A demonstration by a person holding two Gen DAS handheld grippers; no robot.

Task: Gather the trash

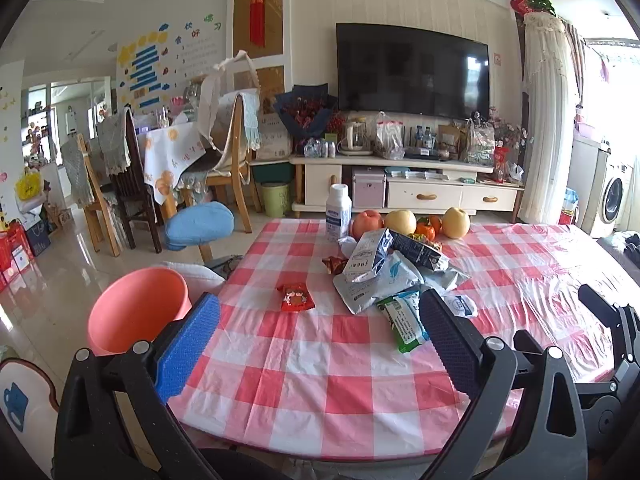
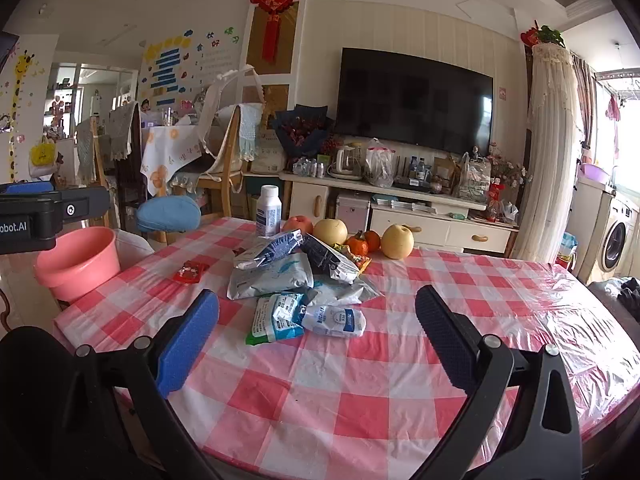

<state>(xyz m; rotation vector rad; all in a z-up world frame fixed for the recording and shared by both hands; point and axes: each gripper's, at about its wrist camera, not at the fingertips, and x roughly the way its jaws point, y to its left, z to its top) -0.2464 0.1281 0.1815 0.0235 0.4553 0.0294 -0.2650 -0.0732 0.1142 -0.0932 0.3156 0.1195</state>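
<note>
A pile of empty wrappers and cartons lies mid-table on the red-checked cloth. A small red packet lies apart to its left. A green-white wrapper and a white pouch lie at the pile's near edge. A pink bin stands off the table's left edge. My left gripper is open and empty above the near table. My right gripper is open and empty, just short of the pile.
A white bottle, an apple, two pears and persimmons stand behind the pile. The table has a rounded near edge. A blue stool, chairs and a TV cabinet stand beyond.
</note>
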